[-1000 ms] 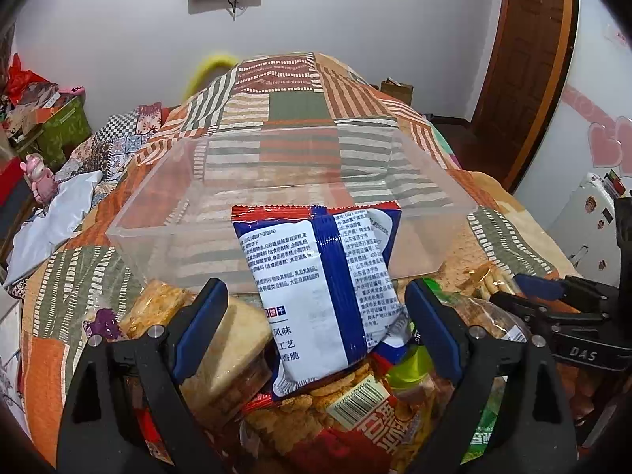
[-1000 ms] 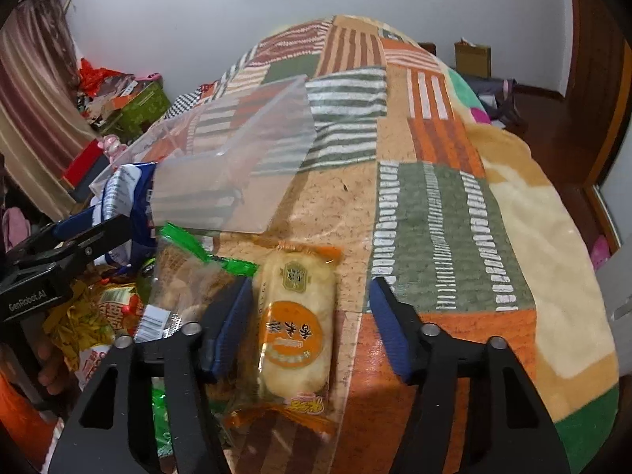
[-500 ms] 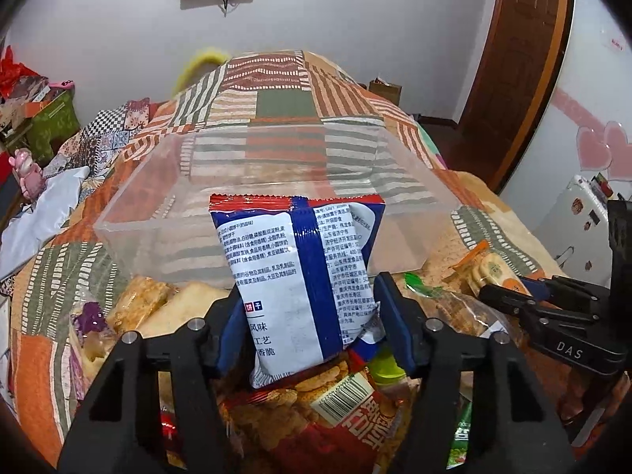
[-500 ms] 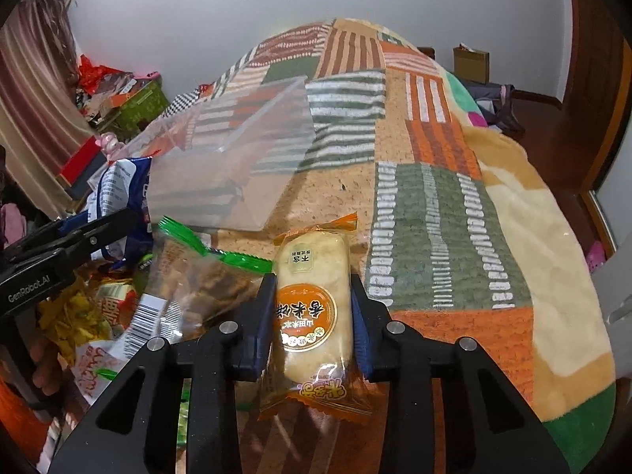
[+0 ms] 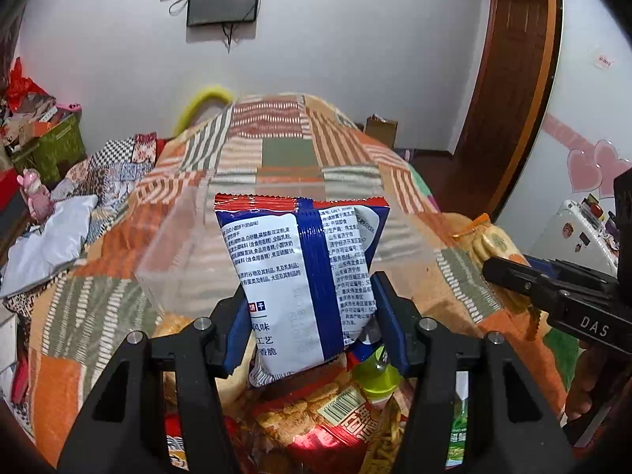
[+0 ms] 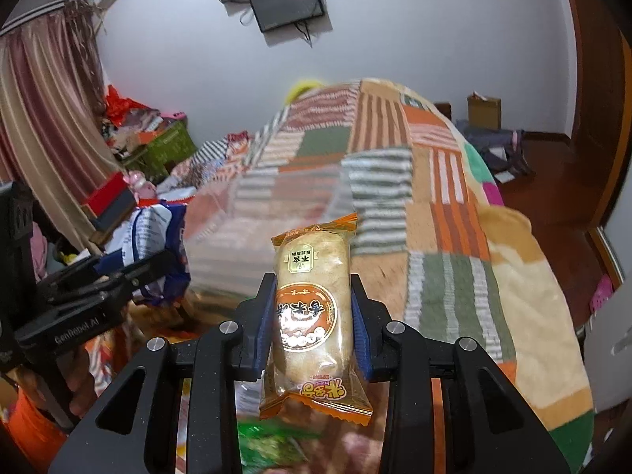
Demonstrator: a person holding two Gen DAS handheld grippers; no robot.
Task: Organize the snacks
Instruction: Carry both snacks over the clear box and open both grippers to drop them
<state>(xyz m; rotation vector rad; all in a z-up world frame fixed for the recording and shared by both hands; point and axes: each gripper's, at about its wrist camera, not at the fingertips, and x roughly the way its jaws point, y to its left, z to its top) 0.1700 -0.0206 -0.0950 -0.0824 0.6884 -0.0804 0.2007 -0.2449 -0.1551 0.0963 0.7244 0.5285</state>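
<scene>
Bedroom. Pale grey wall [image 5: 355, 59] with a dark wall-mounted screen [image 5: 223, 2], cables dangling beneath. Bed under a patchwork blanket [image 6: 446, 213] in orange, green and striped squares. Brown wooden door [image 5: 509, 91] at right. Striped curtain [image 6: 43, 118] at left; green box [image 6: 170, 144] beside it. Dark wood floor [image 6: 553, 181].

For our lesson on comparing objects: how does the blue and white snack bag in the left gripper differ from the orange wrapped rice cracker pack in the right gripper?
The blue and white snack bag is broad and flat; the orange wrapped rice cracker pack is narrow and rounded. The bag is opaque with printed text; the pack has a see-through wrapper and a round orange label. The bag spreads the left gripper wide; the right gripper closes narrower. Both stand upright, clamped near their lower ends.
</scene>
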